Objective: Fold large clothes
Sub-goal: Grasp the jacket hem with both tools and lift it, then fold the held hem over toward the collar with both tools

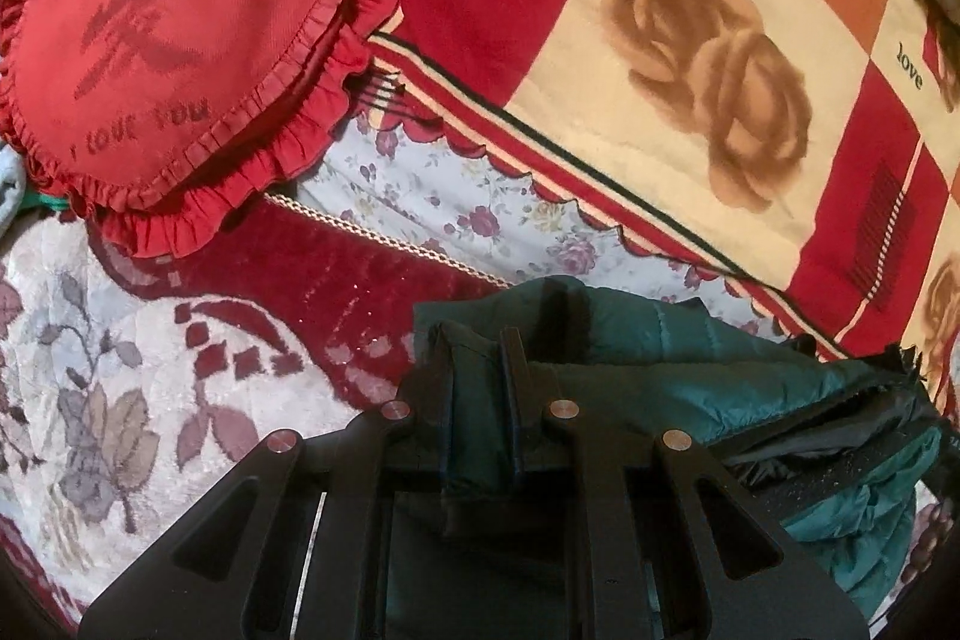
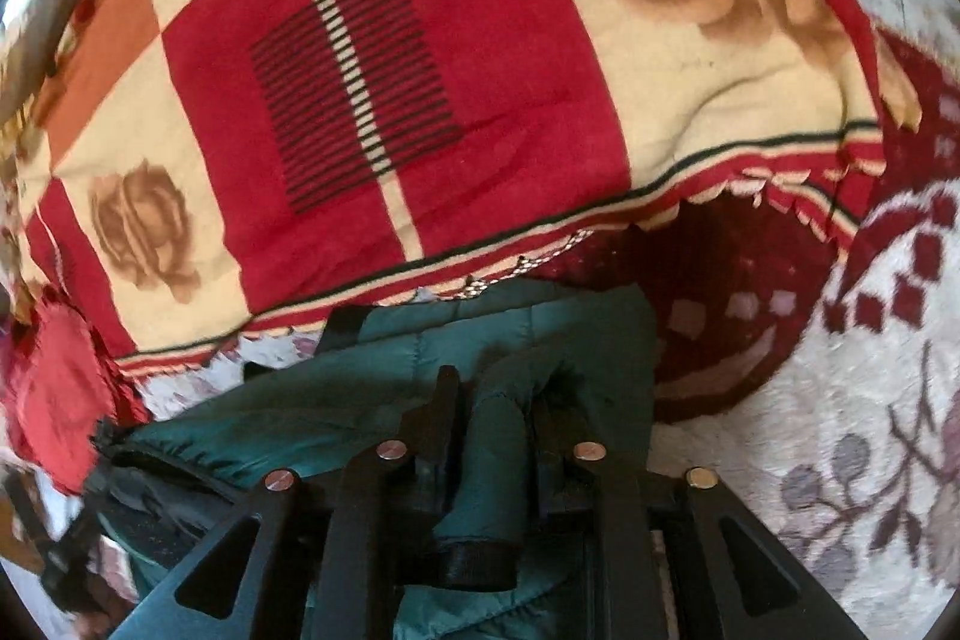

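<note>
Two grippers are clamped on one dark green quilted puffer jacket [image 1: 690, 370]: the left gripper [image 1: 480, 358] pinches a bunched fold of its fabric, and the right gripper [image 2: 495, 400] squeezes what looks like a sleeve, whose black cuff [image 2: 474, 565] hangs just behind the fingers. The jacket lies half-gathered on the maroon-and-white floral plush carpet [image 1: 120, 340], just beside the scalloped edge of a red-and-cream rose-print blanket [image 1: 690, 40].

Slick shell fabric could slide out of either pinch if pulled unevenly, leaving a lopsided fold. Its loose black-lined edge might also drag over the blanket's edge.

Beyond the jacket, a red frilled heart-shaped cushion [image 1: 168, 40] rests on the carpet.
</note>
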